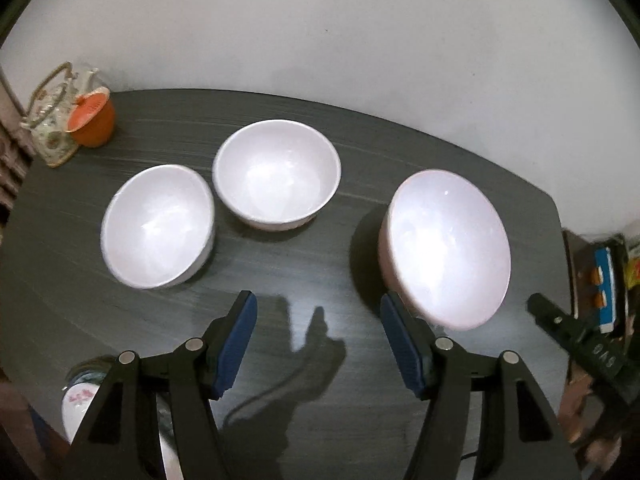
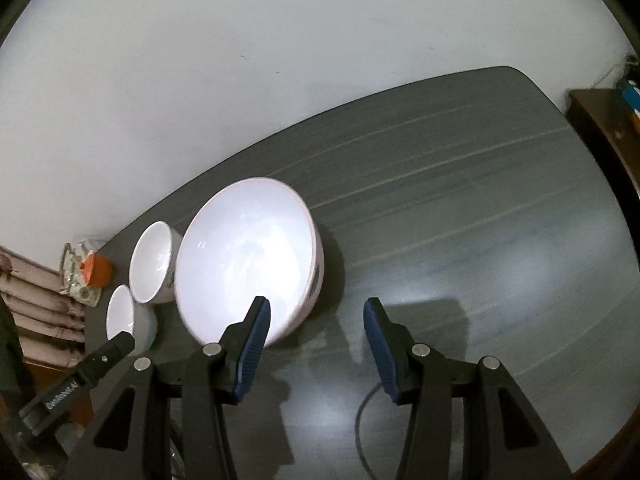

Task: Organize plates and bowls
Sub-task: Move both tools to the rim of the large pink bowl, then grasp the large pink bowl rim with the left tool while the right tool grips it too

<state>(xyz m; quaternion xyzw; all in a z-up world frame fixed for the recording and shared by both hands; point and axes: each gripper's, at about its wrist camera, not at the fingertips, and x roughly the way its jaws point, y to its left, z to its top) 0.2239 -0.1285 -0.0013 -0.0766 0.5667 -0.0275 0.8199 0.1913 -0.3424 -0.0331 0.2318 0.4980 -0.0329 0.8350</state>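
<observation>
Three white bowls stand on a dark grey table (image 1: 304,264). In the left wrist view a large bowl (image 1: 448,248) is at the right, a medium bowl (image 1: 277,174) in the middle and another bowl (image 1: 158,226) at the left. My left gripper (image 1: 318,320) is open and empty above the table in front of them, its right finger close to the large bowl. In the right wrist view the large bowl (image 2: 248,260) is ahead left, with the two smaller bowls (image 2: 154,262) (image 2: 122,314) beyond it. My right gripper (image 2: 316,312) is open and empty, its left finger overlapping the large bowl's near rim.
An orange cup (image 1: 93,120) and a floral teapot (image 1: 54,120) stand at the table's far left corner. A white wall lies behind the table. A shelf with boxes (image 1: 604,280) is to the right. A white floral-printed dish (image 1: 80,404) sits at the near left edge.
</observation>
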